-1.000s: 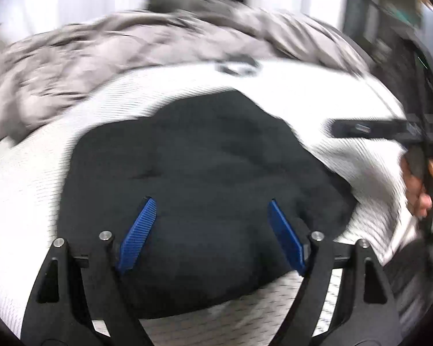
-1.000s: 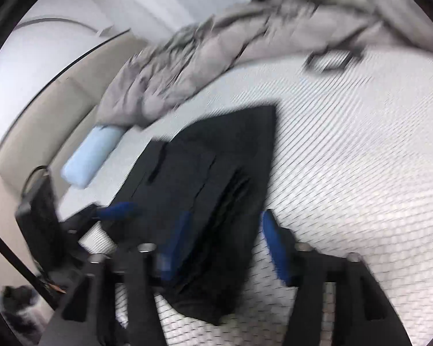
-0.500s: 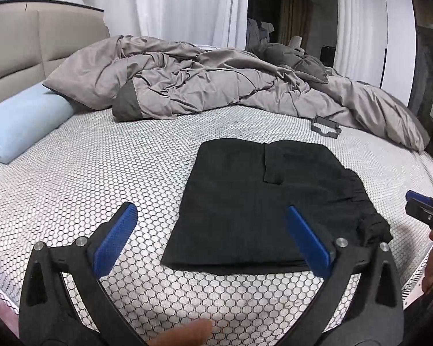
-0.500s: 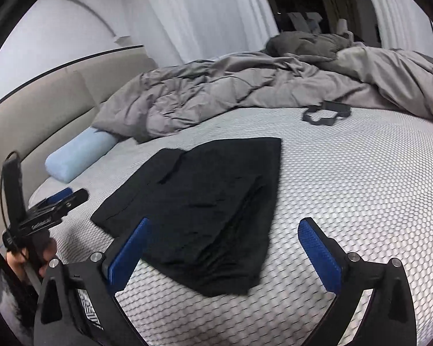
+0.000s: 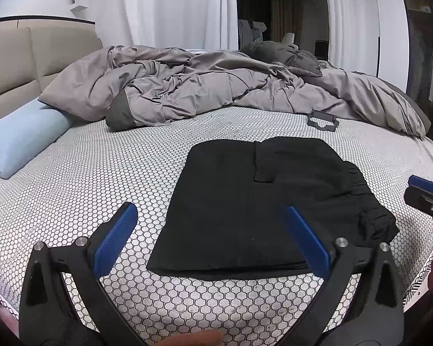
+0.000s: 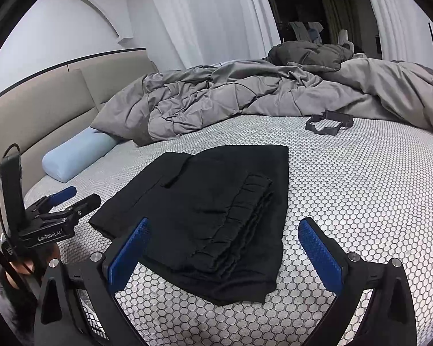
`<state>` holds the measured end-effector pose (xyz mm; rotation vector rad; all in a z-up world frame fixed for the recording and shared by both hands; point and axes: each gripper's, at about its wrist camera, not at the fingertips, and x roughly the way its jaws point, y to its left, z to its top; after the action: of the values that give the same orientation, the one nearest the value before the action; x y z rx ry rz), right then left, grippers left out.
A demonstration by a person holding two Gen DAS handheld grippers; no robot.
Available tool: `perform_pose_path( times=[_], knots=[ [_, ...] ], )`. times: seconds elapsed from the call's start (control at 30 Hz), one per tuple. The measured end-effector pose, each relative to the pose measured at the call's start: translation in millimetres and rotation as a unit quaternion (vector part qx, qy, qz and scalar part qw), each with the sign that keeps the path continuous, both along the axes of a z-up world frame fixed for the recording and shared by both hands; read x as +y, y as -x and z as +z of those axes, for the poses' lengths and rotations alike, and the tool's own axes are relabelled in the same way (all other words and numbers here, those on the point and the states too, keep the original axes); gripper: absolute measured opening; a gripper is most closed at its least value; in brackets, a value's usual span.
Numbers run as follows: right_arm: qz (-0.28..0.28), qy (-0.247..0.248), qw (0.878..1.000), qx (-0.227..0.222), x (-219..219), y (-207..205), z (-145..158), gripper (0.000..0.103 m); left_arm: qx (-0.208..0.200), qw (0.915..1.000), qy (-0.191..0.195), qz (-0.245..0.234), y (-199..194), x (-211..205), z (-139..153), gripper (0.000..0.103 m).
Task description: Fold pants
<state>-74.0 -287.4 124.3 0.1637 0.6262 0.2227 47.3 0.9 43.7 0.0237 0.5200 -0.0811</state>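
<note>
Both views are evenly and softly lit, with no hard shadows cast on the honeycomb-patterned bedcover (image 5: 106,173). The brightest area is formed by the white curtains (image 5: 170,8) at the upper centre, while a dark room opening (image 6: 303,8) is left underexposed at the top. Detail is lost in the black pants (image 5: 257,201), rendered almost flat. Strong fisheye bending is seen toward the edges, and the corners are blacked out. The images are sharp, without motion blur.
</note>
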Motion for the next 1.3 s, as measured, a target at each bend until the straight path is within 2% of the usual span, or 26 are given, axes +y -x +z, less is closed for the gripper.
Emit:
perform_pose_path(
  times=[0.4, 1.3],
  knots=[
    [-0.003, 0.000, 1.000, 0.001, -1, 2, 0, 0.103, 0.000, 0.9998, 0.003, 0.018, -1, 8, -1, 0.102],
    [0.001, 0.011, 1.000, 0.009, 1, -1, -5, 0.103, -0.003, 0.9997, 0.004, 0.023, 2, 15, 3, 0.102]
  ],
)
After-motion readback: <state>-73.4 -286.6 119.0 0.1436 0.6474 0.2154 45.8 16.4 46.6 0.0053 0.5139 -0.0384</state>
